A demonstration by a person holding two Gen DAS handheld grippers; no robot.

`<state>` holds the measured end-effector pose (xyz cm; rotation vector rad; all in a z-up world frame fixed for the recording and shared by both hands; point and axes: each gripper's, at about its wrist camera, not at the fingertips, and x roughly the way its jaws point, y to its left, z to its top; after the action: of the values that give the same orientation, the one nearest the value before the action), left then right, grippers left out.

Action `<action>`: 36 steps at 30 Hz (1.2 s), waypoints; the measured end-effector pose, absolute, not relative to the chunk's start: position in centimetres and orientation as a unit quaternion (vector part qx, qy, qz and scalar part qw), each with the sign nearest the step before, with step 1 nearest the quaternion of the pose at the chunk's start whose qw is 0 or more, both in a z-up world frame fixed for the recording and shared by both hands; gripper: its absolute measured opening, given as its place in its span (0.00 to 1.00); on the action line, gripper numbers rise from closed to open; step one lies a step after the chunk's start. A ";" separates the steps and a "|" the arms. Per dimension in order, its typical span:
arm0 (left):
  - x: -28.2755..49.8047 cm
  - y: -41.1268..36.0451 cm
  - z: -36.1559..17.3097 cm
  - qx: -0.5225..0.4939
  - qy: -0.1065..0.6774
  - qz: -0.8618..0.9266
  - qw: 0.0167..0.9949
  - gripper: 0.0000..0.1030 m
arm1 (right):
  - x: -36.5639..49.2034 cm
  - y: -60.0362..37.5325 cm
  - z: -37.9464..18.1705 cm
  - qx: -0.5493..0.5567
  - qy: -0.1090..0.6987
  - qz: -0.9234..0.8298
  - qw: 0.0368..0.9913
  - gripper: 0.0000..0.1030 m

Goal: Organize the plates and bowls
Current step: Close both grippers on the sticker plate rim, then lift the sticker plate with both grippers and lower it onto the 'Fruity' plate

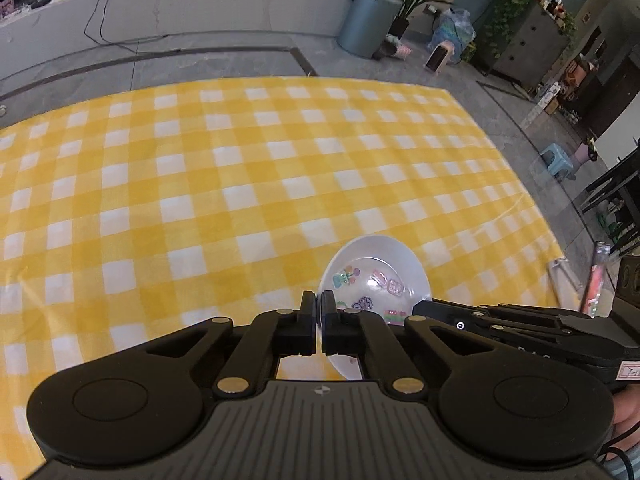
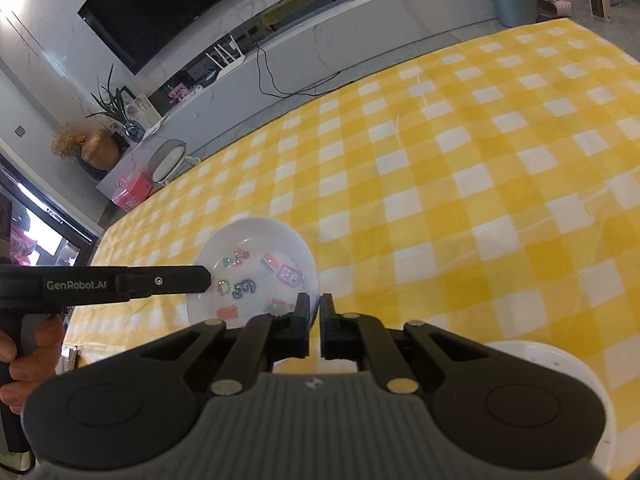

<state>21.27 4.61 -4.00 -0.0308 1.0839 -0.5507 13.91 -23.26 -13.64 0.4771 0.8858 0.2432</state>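
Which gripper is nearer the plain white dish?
Right. Right gripper pinches the rim of the sticker bowl beside the white dish; left gripper holds the bowl's opposite rim, farther away.

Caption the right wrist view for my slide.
Both grippers pinch opposite rims of a sticker-decorated white bowl over yellow checked tablecloth.

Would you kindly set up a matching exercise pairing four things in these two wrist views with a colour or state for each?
Things:
1. left gripper
2. bowl
3. tablecloth
4. dustbin

Descriptions:
A. yellow and white checks
B. grey-blue, standing on the floor beyond the table
C. shut on a white rim
D. white, with colourful stickers inside

Pairs: 1-C, 2-D, 3-A, 4-B
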 end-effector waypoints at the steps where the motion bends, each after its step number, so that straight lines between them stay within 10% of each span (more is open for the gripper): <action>1: 20.7 4.2 -3.6 -0.016 0.506 -0.259 0.822 0.02 | 13.5 -23.6 -13.3 0.226 0.421 0.117 0.870 0.02; 36: 7.2 -4.8 -7.9 -0.135 0.516 -0.152 0.832 0.02 | 2.4 -32.4 -13.4 0.214 0.447 0.051 0.867 0.00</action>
<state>7.23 -4.78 -7.94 -0.2868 1.0929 -0.3230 2.36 -32.44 -13.42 0.4480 0.9362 0.1073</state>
